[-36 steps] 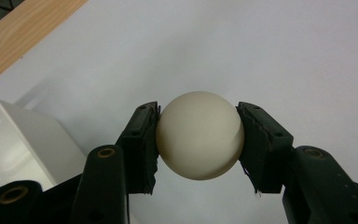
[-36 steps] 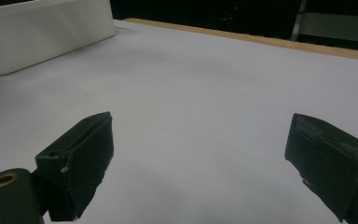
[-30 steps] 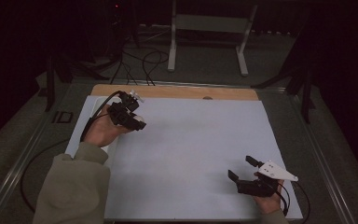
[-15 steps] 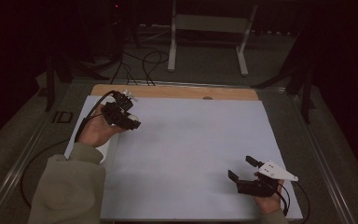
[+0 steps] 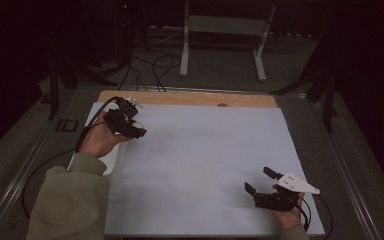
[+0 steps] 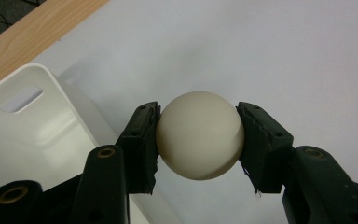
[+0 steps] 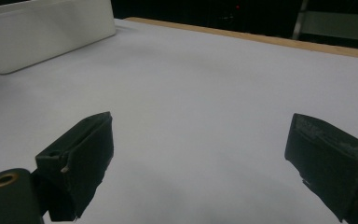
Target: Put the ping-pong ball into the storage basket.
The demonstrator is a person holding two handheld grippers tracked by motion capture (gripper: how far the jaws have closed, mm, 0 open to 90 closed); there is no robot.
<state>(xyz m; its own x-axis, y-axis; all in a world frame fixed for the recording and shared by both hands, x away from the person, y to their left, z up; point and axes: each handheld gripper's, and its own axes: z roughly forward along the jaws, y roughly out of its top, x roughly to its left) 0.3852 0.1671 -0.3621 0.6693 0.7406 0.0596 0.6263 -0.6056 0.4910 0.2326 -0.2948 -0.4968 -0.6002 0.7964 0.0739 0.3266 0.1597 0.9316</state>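
My left gripper (image 6: 198, 140) pinches a cream ball (image 6: 199, 134) above the white sheet (image 5: 215, 155), just beside a white bin (image 6: 32, 135) at the table's left edge. My right gripper (image 7: 200, 163) rests spread wide, well apart. No readable writing anywhere.

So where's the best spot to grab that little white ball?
Across its widest middle, one pad on each opposite side, as the left hand-held gripper holds the ball now. It is round and smooth, so an off-centre pinch would likely squeeze it out.
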